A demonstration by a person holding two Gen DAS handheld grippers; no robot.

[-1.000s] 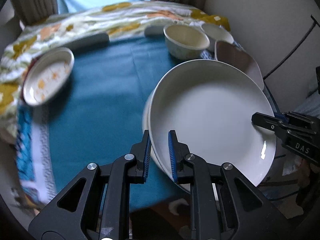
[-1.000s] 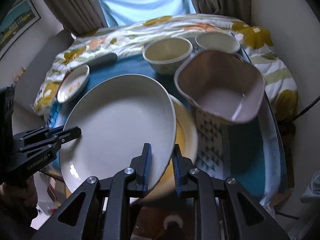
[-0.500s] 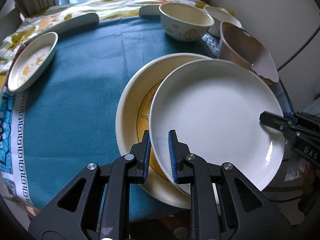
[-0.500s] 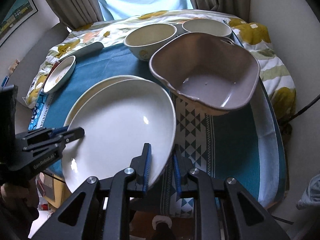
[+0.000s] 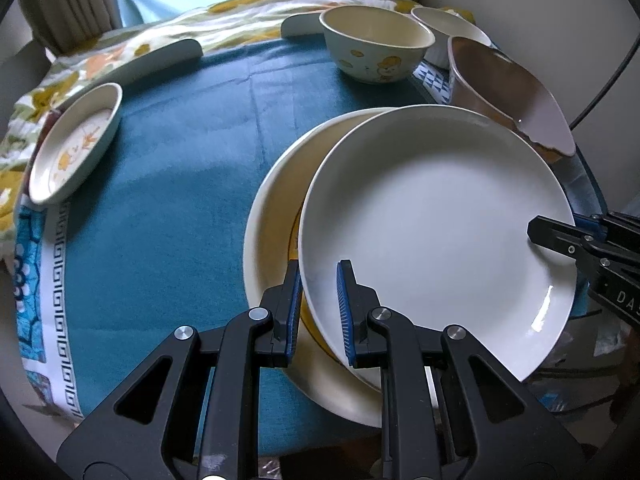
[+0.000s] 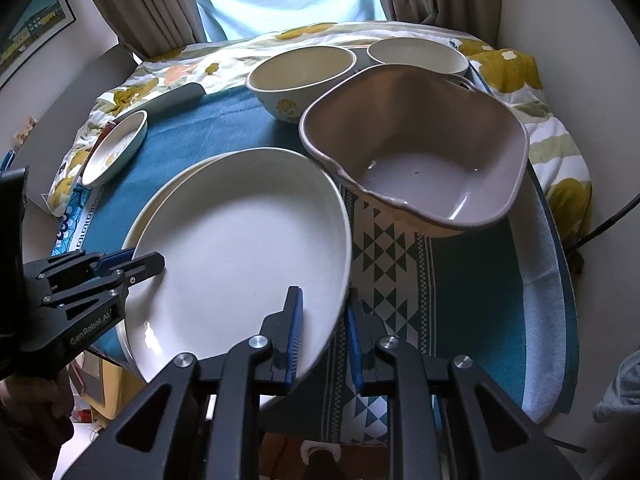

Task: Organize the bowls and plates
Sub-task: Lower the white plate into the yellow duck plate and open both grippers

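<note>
Left wrist view: the left gripper [image 5: 319,308] is clamped on the near rim of the white plate [image 5: 436,236], one blue pad above the rim and one below it. The plate spreads ahead and to the right of the claw, over a cream plate [image 5: 272,232] that lies on the teal cloth [image 5: 172,184]. The right gripper [image 5: 538,234] pinches the plate's far right rim. Farther ahead stand a cartoon-print bowl [image 5: 376,48], a small white bowl [image 5: 444,26] and a brown bowl [image 5: 508,92]; far left lies a small oval dish [image 5: 74,144].

Right wrist view: the right gripper [image 6: 324,334] is closed on the white plate's [image 6: 240,248] near edge. The plate lies ahead and left of the claw, the left gripper [image 6: 154,262] gripping its left rim. The brown bowl [image 6: 416,160] sits ahead to the right, touching the plate's far rim.
</note>
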